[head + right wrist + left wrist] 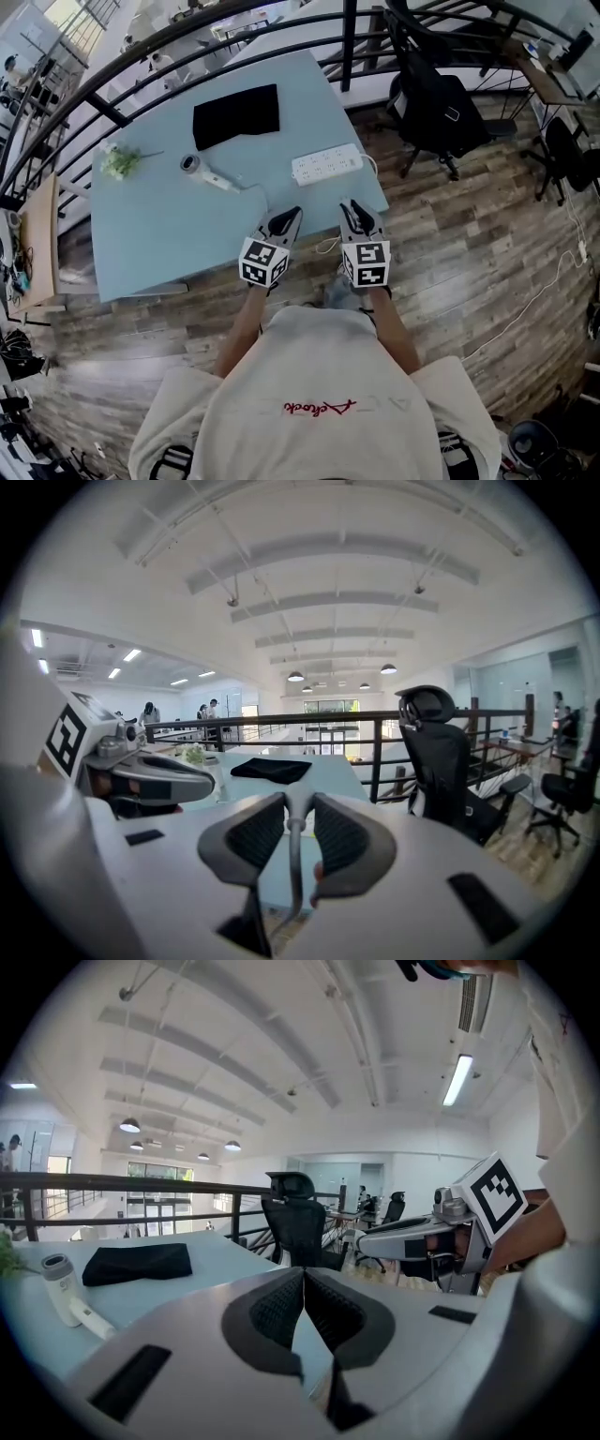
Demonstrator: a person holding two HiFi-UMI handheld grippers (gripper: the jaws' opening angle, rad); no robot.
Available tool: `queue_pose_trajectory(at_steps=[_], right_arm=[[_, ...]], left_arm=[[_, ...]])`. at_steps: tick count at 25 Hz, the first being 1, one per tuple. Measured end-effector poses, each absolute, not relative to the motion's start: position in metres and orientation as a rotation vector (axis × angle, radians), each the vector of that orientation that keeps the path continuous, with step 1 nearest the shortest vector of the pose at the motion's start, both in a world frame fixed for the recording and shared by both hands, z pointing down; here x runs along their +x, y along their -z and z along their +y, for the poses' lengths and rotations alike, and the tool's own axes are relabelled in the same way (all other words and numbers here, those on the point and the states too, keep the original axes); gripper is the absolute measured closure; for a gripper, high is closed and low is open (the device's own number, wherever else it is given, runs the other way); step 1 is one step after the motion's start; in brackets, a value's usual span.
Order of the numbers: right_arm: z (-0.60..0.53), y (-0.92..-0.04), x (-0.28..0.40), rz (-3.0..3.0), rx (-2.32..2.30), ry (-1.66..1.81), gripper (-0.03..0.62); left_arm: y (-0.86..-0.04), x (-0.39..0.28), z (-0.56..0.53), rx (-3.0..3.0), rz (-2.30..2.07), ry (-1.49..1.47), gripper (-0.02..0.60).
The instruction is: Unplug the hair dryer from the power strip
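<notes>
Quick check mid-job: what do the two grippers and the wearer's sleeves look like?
The left gripper and right gripper are alike: pale grey shells tapering to two jaws lined with black textured pads. Each carries a white cube with black square markers. The person wears a cream short-sleeved top with red script on it.

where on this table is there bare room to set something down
Widest bare patch: the table's near-left area, below the plant and hair dryer, left of the left hand-held gripper. Crowded: the far middle, around black cloth, hair dryer and power strip.
</notes>
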State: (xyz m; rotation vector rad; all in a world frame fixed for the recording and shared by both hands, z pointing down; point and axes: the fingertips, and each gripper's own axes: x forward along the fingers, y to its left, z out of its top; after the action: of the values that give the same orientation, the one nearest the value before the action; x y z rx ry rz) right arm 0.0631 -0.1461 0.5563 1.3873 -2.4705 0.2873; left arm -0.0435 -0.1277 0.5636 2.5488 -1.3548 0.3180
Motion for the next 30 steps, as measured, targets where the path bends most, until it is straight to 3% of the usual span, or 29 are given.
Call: queue_pose_trajectory(at_steps=[17, 30], right_arm=[[-0.025, -0.527, 0.068, -2.481, 1.456, -0.215, 0.485], [-0.003, -0.506, 0.064, -2.498, 1.458, -0.18, 0.485]], left_arm=[[-0.54, -0.035, -0.014, 2.598, -1.351, -0.227, 0.572], [-0.53, -0.042, 0.012, 2.584, -1.38, -0.197, 0.572]])
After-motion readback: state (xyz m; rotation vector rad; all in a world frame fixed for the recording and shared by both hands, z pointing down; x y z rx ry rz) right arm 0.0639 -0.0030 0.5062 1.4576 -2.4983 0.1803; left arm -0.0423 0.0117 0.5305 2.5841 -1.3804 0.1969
